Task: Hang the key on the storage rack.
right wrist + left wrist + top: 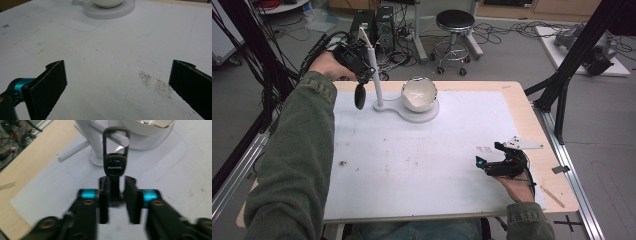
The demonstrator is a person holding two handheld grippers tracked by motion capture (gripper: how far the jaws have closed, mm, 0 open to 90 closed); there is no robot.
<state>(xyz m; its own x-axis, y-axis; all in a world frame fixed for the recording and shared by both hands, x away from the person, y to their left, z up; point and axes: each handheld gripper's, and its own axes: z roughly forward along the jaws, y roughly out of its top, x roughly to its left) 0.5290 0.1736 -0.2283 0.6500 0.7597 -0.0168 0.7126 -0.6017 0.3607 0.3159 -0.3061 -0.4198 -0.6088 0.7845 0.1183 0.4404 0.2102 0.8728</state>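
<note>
Black right claw (pixel 486 161) sits low on the near right of the white foam-covered counter (pixel 412 165), jaws spread wide, nothing between them; right gripper view shows bare white sheet with a patch of grey specks (pixel 155 82) between the pads. Green-sleeved right hand (pixel 518 189) holds it, grey three-cornered plate (pixel 524 144) on top.

Farther back on the left, black left claw (pixel 360 80) is held up over the far left corner of the counter by the left hand (pixel 328 65), long green sleeve (pixel 297 165) running in from the bottom. Dark oval key fob with a metal loop (pixel 115 162) hangs by its loop on a white horizontal peg (pixel 117 138) of the white upright stand (pixel 375 75). In the left gripper view the fob's lower end sits between the two black pads; jaws partly apart with a gap on the right side, not seen pressing on it. View blurred, so contact on the left pad cannot be told.

Just right of the stand post, on the same white base (pixel 424 116), sits a white round bowl (pixel 419 94), tilted toward the camera.

Beyond the counter: black round stool (pixel 455 22) and cables on grey floor (pixel 512 55).
</note>
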